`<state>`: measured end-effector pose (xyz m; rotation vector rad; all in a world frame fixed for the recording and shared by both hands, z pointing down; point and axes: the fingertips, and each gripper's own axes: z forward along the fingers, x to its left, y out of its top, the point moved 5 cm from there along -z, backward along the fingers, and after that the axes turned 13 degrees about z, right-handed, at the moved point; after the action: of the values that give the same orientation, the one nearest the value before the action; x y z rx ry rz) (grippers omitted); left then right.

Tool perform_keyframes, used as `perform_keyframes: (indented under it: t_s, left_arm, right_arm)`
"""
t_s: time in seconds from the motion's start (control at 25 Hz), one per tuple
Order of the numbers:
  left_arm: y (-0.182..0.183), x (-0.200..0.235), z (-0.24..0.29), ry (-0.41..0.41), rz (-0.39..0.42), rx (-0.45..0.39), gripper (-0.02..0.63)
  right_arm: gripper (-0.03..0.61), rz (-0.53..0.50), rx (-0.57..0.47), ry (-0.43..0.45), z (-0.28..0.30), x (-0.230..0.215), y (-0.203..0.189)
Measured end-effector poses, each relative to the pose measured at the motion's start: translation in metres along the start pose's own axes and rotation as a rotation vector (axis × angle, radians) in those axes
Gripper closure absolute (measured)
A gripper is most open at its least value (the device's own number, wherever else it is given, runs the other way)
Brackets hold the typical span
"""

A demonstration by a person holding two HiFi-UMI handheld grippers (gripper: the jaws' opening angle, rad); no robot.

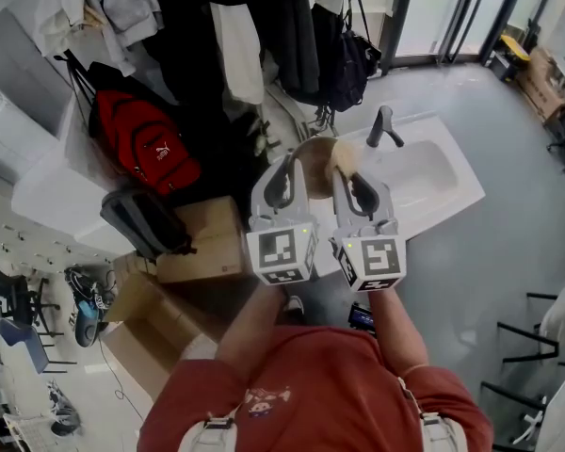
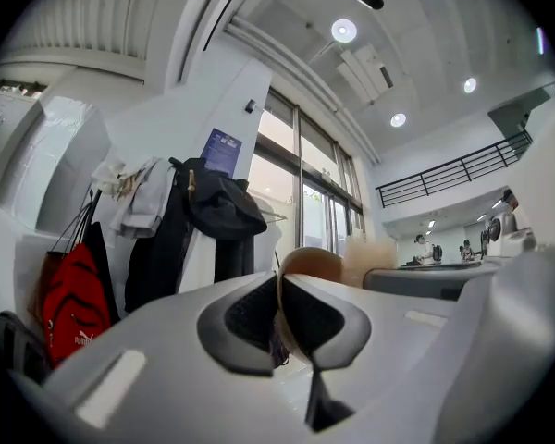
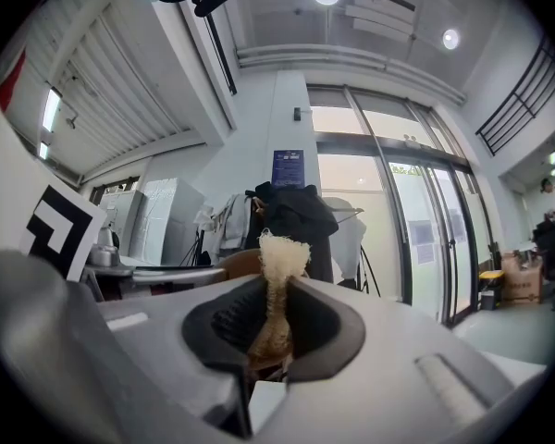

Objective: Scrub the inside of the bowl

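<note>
A brown bowl (image 1: 313, 152) is held up above the white sink (image 1: 443, 182), with my left gripper (image 1: 284, 179) shut on its rim. In the left gripper view the bowl's thin wall (image 2: 307, 265) stands edge-on between the jaws of the left gripper (image 2: 279, 314). My right gripper (image 1: 360, 188) is right beside it, shut on a pale fibrous scrubber (image 1: 343, 158). In the right gripper view the scrubber (image 3: 279, 259) sticks up out of the right gripper (image 3: 274, 326), and the bowl (image 3: 241, 265) shows just to its left. Whether scrubber and bowl touch I cannot tell.
A dark faucet (image 1: 384, 125) rises at the sink's back edge. Coats and bags hang on a rack (image 1: 264, 36) behind it, with a red backpack (image 1: 146, 144) to the left. Cardboard boxes (image 1: 202, 243) sit on the floor by my left side.
</note>
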<state>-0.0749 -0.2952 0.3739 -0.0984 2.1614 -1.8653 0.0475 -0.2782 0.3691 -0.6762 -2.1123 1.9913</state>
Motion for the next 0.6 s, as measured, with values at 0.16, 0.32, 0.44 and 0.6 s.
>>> perform_keyframes:
  t_s: [0.16,0.32,0.44,0.6]
  left_arm:
    - [0.014,-0.005,-0.007,-0.003,0.038,-0.069,0.588]
    - [0.027,-0.01,-0.009,-0.007,0.093,-0.1,0.586]
    - [0.034,-0.017,-0.012,-0.008,0.115,-0.132,0.583]
    - [0.038,-0.022,-0.013,-0.019,0.115,-0.147,0.58]
  right_arm:
    - [0.526,0.004,-0.002,0.014,-0.004,0.003,0.001]
    - [0.526,0.026,0.018,0.017,-0.004,0.001,0.004]
    - [0.526,0.029,0.043,0.02,-0.001,0.001,0.004]
    - [0.526,0.034,0.068,0.029,0.001,0.0,0.004]
